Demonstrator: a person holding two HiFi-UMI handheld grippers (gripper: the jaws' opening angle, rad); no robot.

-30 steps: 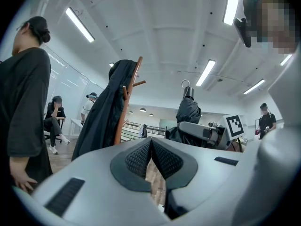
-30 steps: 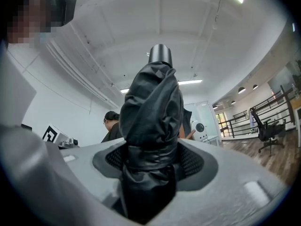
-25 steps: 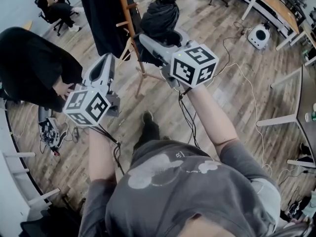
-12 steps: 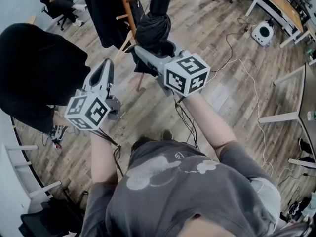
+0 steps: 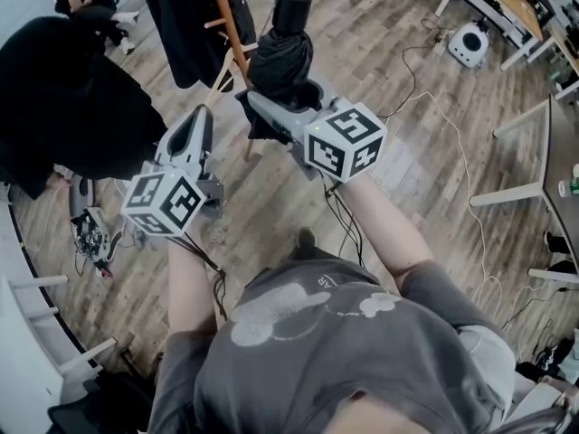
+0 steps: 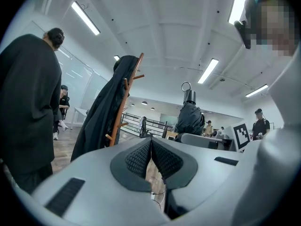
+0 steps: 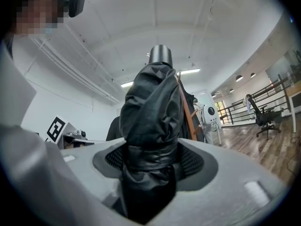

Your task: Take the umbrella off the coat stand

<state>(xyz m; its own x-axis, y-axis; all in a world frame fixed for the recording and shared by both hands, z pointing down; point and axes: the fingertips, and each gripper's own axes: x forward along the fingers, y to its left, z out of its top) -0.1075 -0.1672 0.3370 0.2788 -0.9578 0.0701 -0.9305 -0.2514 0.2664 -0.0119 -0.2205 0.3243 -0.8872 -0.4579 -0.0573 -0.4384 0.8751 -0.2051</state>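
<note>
Wood-plank floor (image 5: 271, 211) w/ loose cables (image 5: 457, 165) lay under the work area.

1. Nearest: left gripper (image 6: 151, 158) had its jaws closed together, nothing between the pads. It was held low, beside the right one.
2. Right gripper (image 7: 150, 163) was clamped on the folded black umbrella (image 7: 153, 105), pads pressing the wrapped cloth approx. mid-bundle, cap end up.
3. Umbrella pos.: in my right jaws, upright, near the wooden coat stand (image 6: 123, 108) but, as far as I could judge, clear of its pegs.
4. Beyond: black coat (image 6: 101, 119) hung on the stand; a person in black (image 5: 63, 107) stood just left of it.

Risks, by judgement:
- Grip was on cloth, not a rigid part, so the bundle could slide through the pads if swung.
- Ring on the cap (image 6: 186, 86) could snag a peg if carried back near the stand.
- Cables were a trip hazard when stepping back.

Writing: none legible. Cubes showed square markers only; shirt print too small to read.
</note>
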